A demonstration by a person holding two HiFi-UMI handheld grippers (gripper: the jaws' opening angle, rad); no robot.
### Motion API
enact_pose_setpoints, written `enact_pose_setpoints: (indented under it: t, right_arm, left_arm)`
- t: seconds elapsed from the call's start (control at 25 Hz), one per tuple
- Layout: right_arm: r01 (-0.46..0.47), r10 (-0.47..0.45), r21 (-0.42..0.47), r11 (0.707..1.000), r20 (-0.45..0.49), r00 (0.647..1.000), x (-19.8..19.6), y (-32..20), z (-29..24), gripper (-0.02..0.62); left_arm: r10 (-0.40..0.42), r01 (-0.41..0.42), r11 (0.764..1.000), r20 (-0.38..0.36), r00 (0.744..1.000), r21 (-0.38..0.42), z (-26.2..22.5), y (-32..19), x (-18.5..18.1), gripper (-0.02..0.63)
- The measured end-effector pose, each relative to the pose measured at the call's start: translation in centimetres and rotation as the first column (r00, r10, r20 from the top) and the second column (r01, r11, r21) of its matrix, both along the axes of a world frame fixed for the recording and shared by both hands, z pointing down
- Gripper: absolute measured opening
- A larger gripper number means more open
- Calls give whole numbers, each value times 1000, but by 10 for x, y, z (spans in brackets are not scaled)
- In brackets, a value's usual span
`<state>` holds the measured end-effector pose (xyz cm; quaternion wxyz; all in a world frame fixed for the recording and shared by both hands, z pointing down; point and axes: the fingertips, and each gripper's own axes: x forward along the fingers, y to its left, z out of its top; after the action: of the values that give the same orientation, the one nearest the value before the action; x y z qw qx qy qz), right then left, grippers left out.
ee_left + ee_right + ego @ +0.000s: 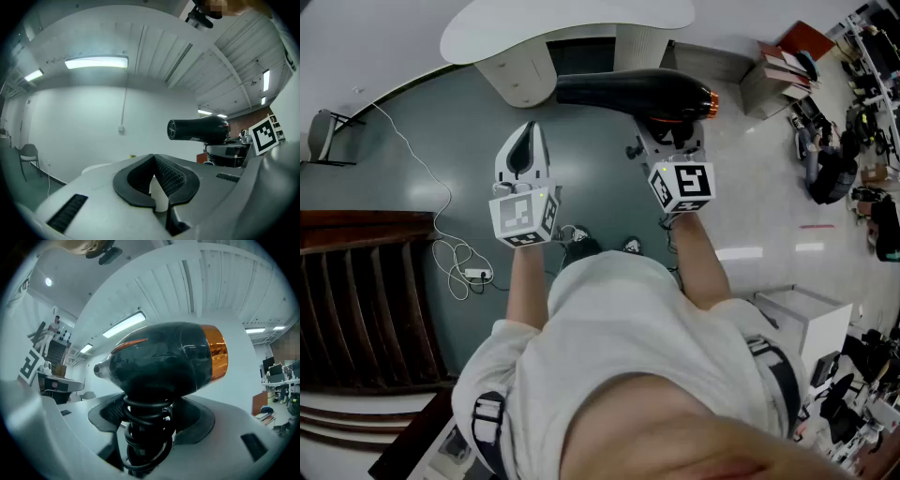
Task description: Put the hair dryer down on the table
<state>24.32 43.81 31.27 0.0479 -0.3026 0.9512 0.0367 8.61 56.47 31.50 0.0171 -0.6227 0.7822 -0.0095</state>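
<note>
A black hair dryer (628, 94) with an orange ring near its back end hangs level in the air, nozzle to the left. My right gripper (670, 131) is shut on its handle, which has the black cord wound round it (145, 427). The right gripper view shows the dryer body (164, 357) just above the jaws of the right gripper (147, 418). My left gripper (528, 136) is held up beside it, shut and empty. In the left gripper view, the left gripper (153, 161) has its pads meeting and the hair dryer (199, 129) is off to the right. A white rounded table (572, 23) stands ahead, below the dryer.
A white cable (441, 234) trails over the grey-green floor to a power strip (476, 274). Dark wooden steps (356, 300) are at the left, with a chair (323, 136) beyond them. A white box (806, 319) stands at the right, and stacked books (783, 66) lie at the far right.
</note>
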Motion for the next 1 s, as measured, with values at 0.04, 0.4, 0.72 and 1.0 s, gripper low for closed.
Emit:
enact_pose_setpoints:
  t: [0.04,0.4,0.72,1.0]
  right_arm:
    - [-1,1,-2,1000,3,1000,-3,1,0,298]
    - [2,-2,-8,1000,-4,1000,-40,12,6,296]
    - [-25,25,-11,1000,-5,1000,-86,24,10,296]
    - [-63,63,-13,998,-6,998,-109,27,6,296]
  left_arm:
    - [1,-1,1000,-2,1000,1,1,1,-3,18]
    - [2,-2,1000,-15,1000,1,8,15,-38,18]
    - [31,-31,999,-14,999,7,12,23,-91,18]
    - [78,-78,997,-34,996,-1,15,22,-119,18]
